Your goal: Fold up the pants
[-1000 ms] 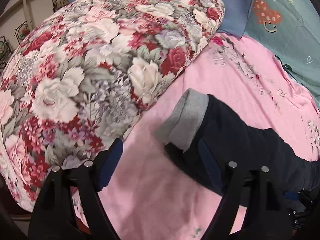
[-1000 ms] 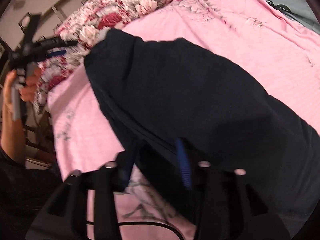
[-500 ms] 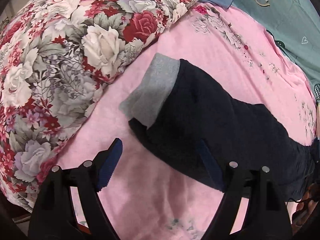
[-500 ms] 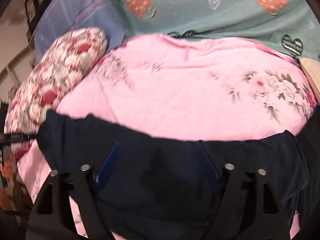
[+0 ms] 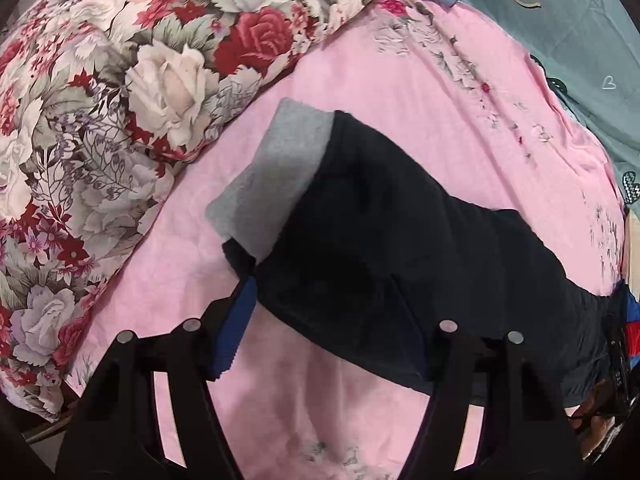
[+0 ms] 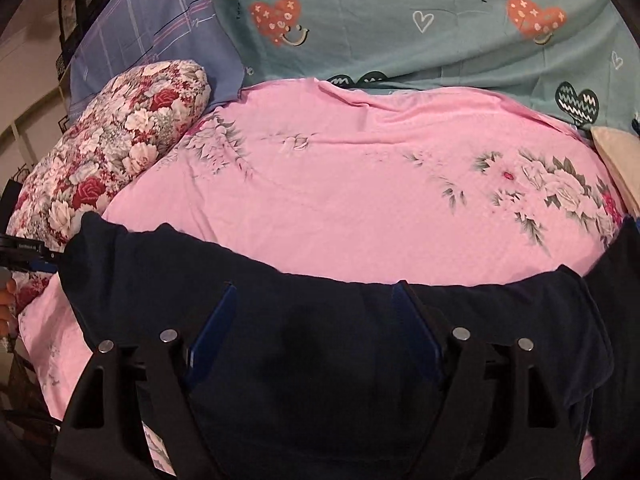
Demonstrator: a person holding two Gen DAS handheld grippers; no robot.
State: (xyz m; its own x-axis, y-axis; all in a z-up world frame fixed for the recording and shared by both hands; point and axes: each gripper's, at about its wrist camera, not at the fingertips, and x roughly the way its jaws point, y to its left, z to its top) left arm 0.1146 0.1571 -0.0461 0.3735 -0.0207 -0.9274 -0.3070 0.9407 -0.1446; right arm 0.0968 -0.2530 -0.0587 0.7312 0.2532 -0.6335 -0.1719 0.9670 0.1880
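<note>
Dark navy pants [image 5: 400,248] lie across the pink bedsheet [image 5: 400,92], with a grey turned-up cuff [image 5: 276,176] at the leg end near the floral quilt. My left gripper [image 5: 324,312] is open, its fingers straddling the near edge of the leg just below the cuff. In the right wrist view the pants [image 6: 320,344] spread wide across the front. My right gripper [image 6: 316,308] is open, hovering over the dark fabric with nothing between its fingers.
A rolled floral quilt [image 5: 120,100] lies along the left side of the bed and also shows in the right wrist view [image 6: 116,160]. A teal heart-print sheet [image 6: 420,24] and a blue pillow [image 6: 152,36] are at the back. A beige cushion [image 6: 616,152] is at far right.
My left gripper has moved down toward the cuffed leg end, so its fingers now straddle the fabric edge. My right gripper let go of the pants and swung to face the bed.
</note>
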